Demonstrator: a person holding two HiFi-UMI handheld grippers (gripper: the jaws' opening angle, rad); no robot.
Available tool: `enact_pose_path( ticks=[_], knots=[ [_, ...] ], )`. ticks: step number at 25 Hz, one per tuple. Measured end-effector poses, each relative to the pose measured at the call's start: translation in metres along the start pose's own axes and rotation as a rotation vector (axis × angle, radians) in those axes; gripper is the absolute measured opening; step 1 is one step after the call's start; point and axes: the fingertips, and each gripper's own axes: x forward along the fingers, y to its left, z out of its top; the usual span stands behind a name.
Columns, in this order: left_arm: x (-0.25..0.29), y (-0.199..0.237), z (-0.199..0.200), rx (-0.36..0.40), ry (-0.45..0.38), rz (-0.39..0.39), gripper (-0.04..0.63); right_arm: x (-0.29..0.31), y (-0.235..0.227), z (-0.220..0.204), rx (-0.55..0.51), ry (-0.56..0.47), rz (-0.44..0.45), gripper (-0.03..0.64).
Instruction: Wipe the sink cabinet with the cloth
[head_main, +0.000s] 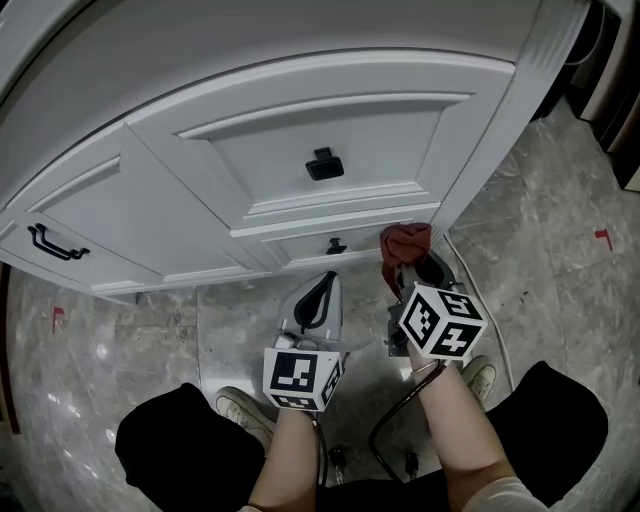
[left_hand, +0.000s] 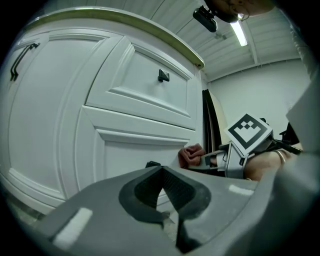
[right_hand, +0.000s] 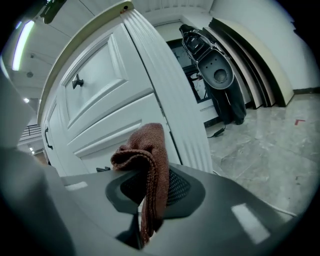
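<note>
Reddish-brown knit cloth (right_hand: 150, 165), soft and limp: folds over itself and droops in a narrow hank between the jaws at the centre of the right gripper view. Looks light and without any stiffness of its own, so likely bunches and drags rather than lying flat. Probably catches a little on paint through its coarse weave. Best taken by a thick fold, as here, leaving a wad proud of the tips to do the rubbing.

Clamped by the right gripper (head_main: 404, 268), jaws closed on the cloth, with the bunched top poking out beyond them. In the head view, sits just right of centre, at the lower edge of the white sink cabinet (head_main: 350, 140), close to its right corner post. Cannot tell for certain whether touching the wood or just beside it.

Just left of the cloth, a small black knob (head_main: 336, 245) on the lower panel. Higher, at upper centre, a larger black pull (head_main: 324, 163). At far left, a black bar handle (head_main: 55, 243).

Left gripper (head_main: 322, 288) at lower centre, beside the right one and clear of the cabinet front, jaws together at the tips with nothing between. Beneath both, grey marbled floor (head_main: 560, 290).
</note>
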Motion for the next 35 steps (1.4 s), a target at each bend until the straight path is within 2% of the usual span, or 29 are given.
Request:
enact_pose_path(
  ticks=[4,7,12,18,26,30,35],
  knots=[
    [0.002,-0.008,-0.001,-0.005,-0.003,-0.01,0.0,-0.01,-0.032,0.008,0.034,-0.017,-0.069,0.081],
    [-0.001,-0.007,-0.006,0.004,0.008,-0.014,0.0,-0.013,-0.039,0.01,0.054,-0.041,-0.083,0.081],
    [-0.016,0.028,-0.016,0.011,0.03,0.045,0.0,0.001,0.008,-0.025,0.029,-0.011,0.015,0.081],
    [-0.046,0.084,-0.024,-0.038,0.028,0.172,0.0,0.029,0.083,-0.091,-0.001,0.12,0.163,0.082],
    [-0.073,0.124,-0.027,-0.056,0.034,0.235,0.0,0.064,0.172,-0.132,-0.045,0.192,0.333,0.081],
    [-0.074,0.13,-0.023,-0.052,0.025,0.23,0.0,0.074,0.192,-0.143,-0.051,0.221,0.362,0.083],
    [-0.073,0.129,-0.026,-0.054,0.029,0.225,0.0,0.079,0.186,-0.144,-0.076,0.228,0.342,0.084]
  ],
)
